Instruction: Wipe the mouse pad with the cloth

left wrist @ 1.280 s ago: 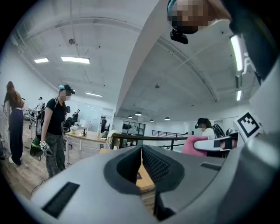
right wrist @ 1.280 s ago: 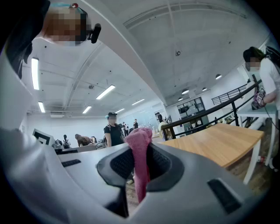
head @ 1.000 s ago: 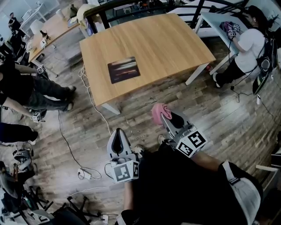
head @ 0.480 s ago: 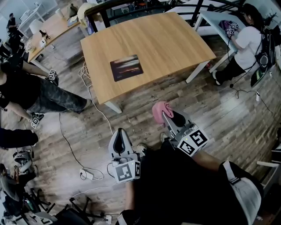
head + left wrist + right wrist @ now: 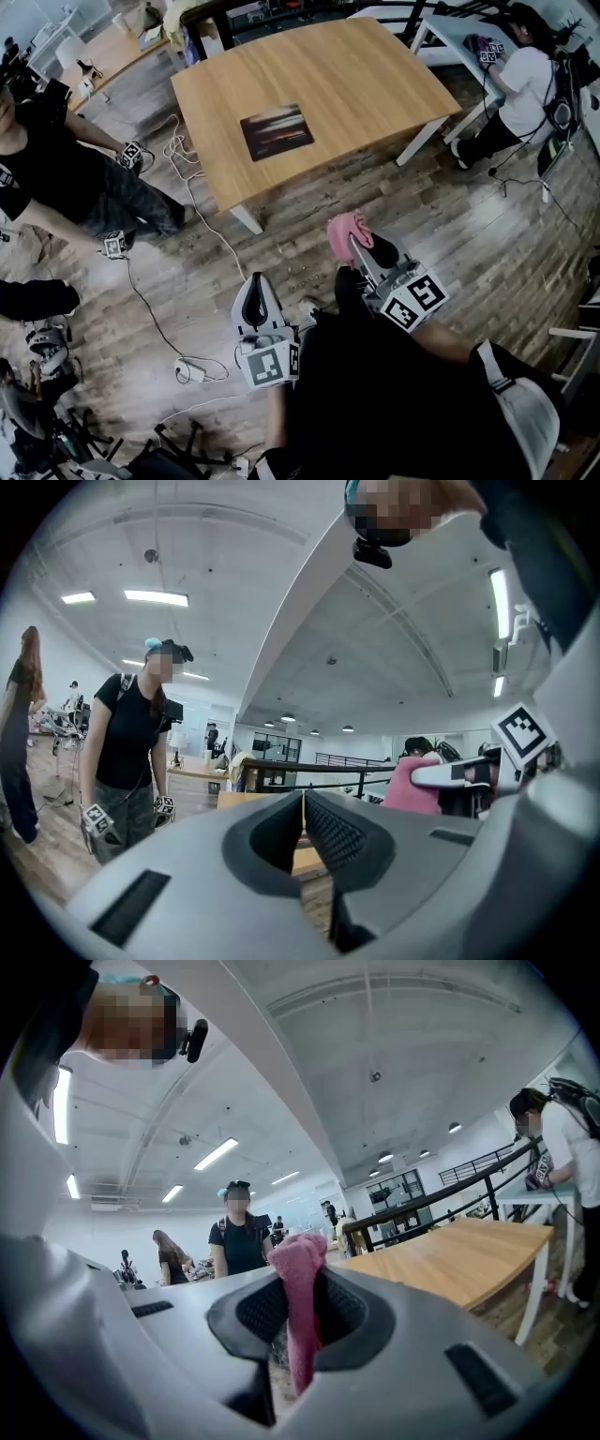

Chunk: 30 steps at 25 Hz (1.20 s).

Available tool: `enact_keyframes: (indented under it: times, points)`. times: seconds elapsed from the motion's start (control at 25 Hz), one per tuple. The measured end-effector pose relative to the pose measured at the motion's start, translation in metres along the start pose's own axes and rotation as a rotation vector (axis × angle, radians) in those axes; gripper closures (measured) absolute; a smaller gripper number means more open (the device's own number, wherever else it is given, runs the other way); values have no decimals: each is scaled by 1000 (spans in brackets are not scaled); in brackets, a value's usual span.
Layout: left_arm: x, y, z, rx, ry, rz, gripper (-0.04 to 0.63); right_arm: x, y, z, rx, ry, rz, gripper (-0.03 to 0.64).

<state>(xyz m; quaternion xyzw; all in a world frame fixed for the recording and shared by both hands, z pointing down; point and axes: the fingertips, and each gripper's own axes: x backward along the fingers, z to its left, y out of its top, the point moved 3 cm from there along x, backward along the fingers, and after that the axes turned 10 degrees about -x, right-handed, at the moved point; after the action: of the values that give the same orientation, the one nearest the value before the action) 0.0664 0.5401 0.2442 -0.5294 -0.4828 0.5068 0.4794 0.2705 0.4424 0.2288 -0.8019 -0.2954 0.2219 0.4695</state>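
Note:
A dark mouse pad [image 5: 276, 130] lies flat on the wooden table [image 5: 375, 75], toward its near left part. My right gripper [image 5: 351, 236] hangs over the floor in front of the table, shut on a pink cloth [image 5: 343, 232]; the cloth [image 5: 302, 1297] stands pinched between its jaws in the right gripper view [image 5: 300, 1312]. My left gripper [image 5: 254, 292] is lower and to the left, near my body, shut with nothing in it; its jaws meet in the left gripper view [image 5: 304, 832]. Both grippers are well short of the table.
A person in black [image 5: 56, 159] with marker cubes stands left of the table. Another person [image 5: 520, 84] works at a white table [image 5: 450, 37] at the right. Cables [image 5: 187, 281] and a power strip [image 5: 192, 372] lie on the wooden floor.
The view has shifted slightly toward the table. The person at the left has moved closer. My two grippers keep nearly the same places, the right still shut on the cloth.

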Motion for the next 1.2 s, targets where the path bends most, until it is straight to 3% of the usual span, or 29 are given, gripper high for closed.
enact_keyframes:
  times: [0.24,0.56,1.0,1.2]
  points:
    - [-3,-8,18,22,19,13,568,-17,-7,5,-4,1,6,551]
    - [-52,-4,40,15,23,10,568,-79,-1,-10,1,23,6,551]
    - [-175,12,74,16,17,13,568,-188,39,-57,0,29,25,551]
    - [-235,15,81,10,34,56,568,-241,64,-89,0,41,42,551]
